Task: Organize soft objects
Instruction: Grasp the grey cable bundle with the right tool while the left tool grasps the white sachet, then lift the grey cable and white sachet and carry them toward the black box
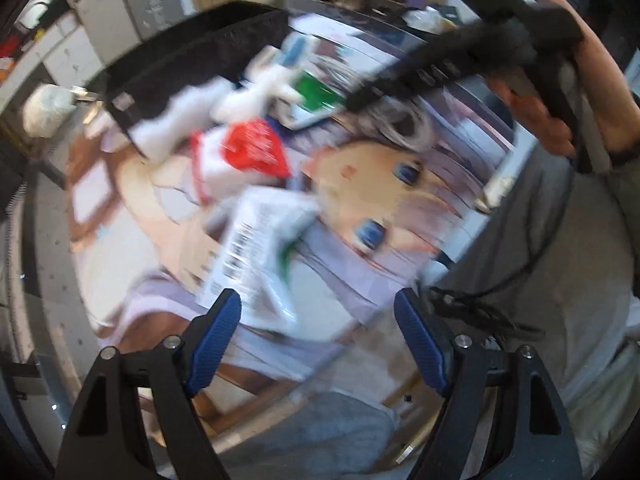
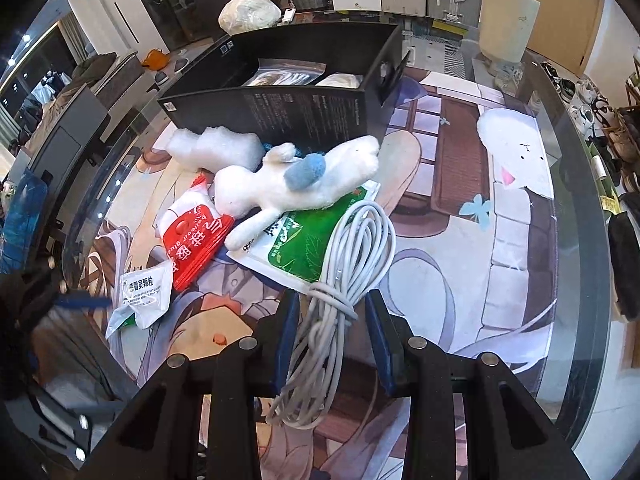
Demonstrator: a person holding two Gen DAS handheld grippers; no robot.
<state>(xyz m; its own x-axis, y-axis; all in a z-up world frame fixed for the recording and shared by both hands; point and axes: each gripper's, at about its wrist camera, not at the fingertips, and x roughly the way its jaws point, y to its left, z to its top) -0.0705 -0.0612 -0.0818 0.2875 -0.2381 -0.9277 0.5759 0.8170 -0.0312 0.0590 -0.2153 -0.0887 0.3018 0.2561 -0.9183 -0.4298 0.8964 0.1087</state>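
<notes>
Right gripper [image 2: 332, 304] clamps the cable [image 2: 352, 256] above the mat [image 2: 460, 240]; left gripper [image 1: 318, 312] gapes over a sachet [image 1: 256, 248].

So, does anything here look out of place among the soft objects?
Yes. The right tool holds a coiled grey cable, which is no soft toy or packet like the plush rabbit beside it.

The whole left wrist view is smearing with motion blur, so print on the white sachet [image 1: 256, 256] is unreadable. Behind the sachet, the black box [image 1: 192, 60] is showing only blurred outer walls there. The white plush toy [image 2: 296, 180] is covering part of the green packet [image 2: 308, 240]. The grey cable coil [image 2: 340, 280] is hiding its own lower loops between the gripper's arms.
</notes>
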